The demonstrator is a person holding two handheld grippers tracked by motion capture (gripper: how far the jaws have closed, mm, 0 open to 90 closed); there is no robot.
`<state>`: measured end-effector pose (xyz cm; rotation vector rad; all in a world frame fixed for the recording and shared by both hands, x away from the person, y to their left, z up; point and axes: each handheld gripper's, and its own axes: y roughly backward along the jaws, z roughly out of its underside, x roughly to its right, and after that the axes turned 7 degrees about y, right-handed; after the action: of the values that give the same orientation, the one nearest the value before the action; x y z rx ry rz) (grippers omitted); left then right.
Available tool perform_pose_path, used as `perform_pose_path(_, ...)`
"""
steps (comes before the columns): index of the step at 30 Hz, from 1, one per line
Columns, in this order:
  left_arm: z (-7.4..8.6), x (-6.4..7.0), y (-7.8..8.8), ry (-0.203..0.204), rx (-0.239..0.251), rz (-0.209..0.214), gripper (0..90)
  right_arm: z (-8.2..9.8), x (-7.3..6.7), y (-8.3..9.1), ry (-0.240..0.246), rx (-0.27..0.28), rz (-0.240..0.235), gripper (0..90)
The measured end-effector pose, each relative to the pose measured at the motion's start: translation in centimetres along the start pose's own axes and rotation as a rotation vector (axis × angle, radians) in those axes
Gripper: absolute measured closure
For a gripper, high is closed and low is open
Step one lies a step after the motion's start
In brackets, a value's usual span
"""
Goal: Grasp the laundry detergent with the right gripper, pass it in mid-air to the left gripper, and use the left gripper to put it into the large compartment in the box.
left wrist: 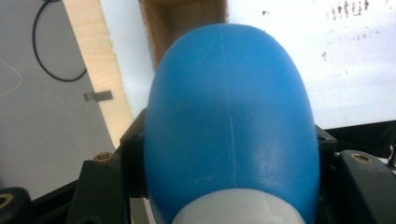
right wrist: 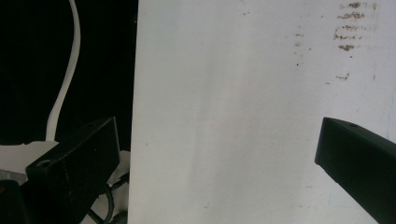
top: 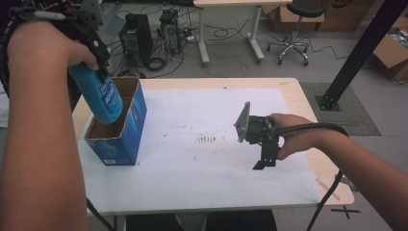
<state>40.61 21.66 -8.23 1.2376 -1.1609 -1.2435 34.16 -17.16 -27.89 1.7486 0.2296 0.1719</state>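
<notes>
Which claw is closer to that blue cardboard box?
Left. The left claw holds a blue bottle just over the open box; the right claw hangs over the white sheet, well off to the side.

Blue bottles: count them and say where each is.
1. The blue bottle is held in the left gripper, tilted over the open blue box; the box's inside is partly hidden.

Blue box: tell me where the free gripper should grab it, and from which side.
Grip the box's right wall near the top rim, from above, one finger inside and one outside. The box stands upright with its top open, and the bottle hangs over the left part, so the right gripper has that wall free.
</notes>
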Motion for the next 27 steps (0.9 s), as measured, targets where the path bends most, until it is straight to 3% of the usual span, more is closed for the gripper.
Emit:
perform_pose_path(8,-0.5,-1.4,-0.7,0.054,0.01,-0.03,38.7,0.4,-0.2,0.2,-0.01,-0.013,-0.003,0.0)
perform_pose_path(14,-0.9,-1.9,-1.9,0.065,0.009,-0.033,38.7,0.5,-0.2,0.1,-0.016,-0.021,-0.008,0.0)
perform_pose_path(27,-2.5,-1.5,-7.1,0.064,-0.02,-0.033,38.7,0.5,-0.3,-0.1,-0.021,-0.019,-0.012,0.0)
